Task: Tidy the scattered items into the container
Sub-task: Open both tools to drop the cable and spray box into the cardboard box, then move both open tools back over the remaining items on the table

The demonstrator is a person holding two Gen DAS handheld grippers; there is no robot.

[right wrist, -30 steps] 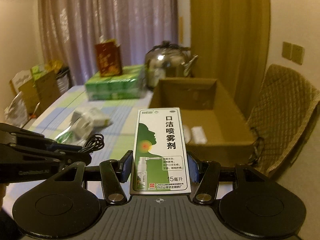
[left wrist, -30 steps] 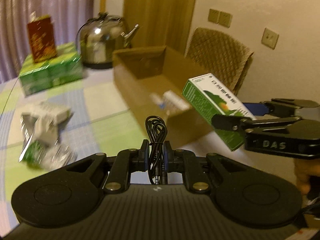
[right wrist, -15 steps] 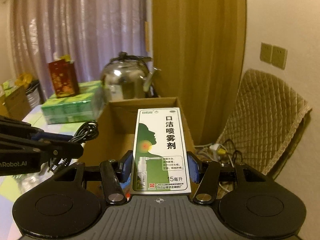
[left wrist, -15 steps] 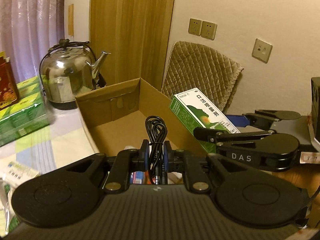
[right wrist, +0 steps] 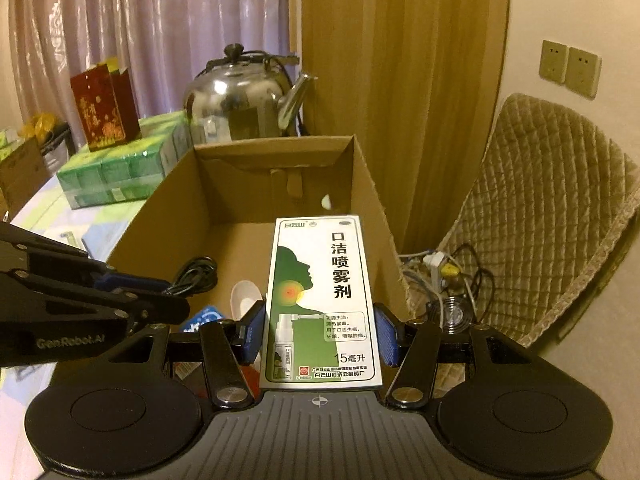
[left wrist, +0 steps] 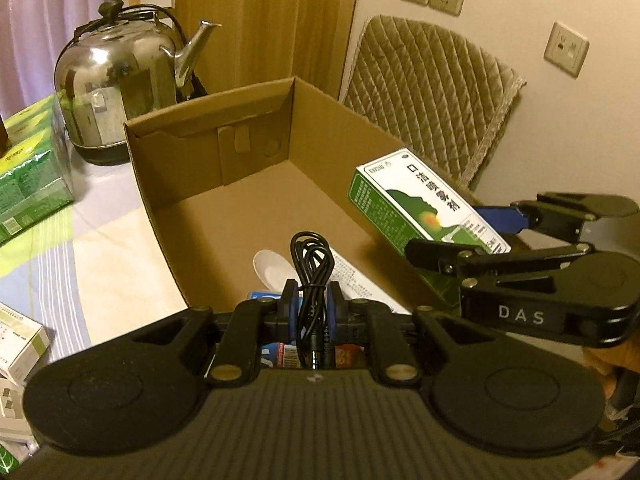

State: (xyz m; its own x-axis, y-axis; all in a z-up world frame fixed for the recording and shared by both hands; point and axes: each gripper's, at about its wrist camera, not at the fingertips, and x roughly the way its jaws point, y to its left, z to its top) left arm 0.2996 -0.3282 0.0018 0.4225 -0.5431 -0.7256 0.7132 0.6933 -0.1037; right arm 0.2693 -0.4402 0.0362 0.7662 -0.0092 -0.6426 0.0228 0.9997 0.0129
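Note:
An open cardboard box (left wrist: 208, 144) (right wrist: 168, 216) stands on the table. My left gripper (left wrist: 313, 312) is shut on a coiled black cable (left wrist: 313, 264) and hangs over the box's near end. In the right wrist view that cable (right wrist: 196, 276) shows beyond the left gripper's fingers. My right gripper (right wrist: 320, 334) is shut on a green and white spray carton (right wrist: 320, 300), held over the box's right side. In the left wrist view the carton (left wrist: 420, 204) sits tilted above the right wall. Inside the box lie a white spoon (left wrist: 272, 268) (right wrist: 244, 300), a printed leaflet (left wrist: 360, 280) and small packets.
A steel kettle (left wrist: 120, 80) (right wrist: 240, 100) stands behind the box. Green tissue packs (left wrist: 28, 176) (right wrist: 116, 168) with a red box (right wrist: 104, 108) on them are at the left. Small white boxes (left wrist: 16, 344) lie near left. A padded chair (left wrist: 428, 92) (right wrist: 552, 216) stands right.
Both grippers have moved forward from the table's middle to over the box, each still holding its item. The box now fills the centre of both views.

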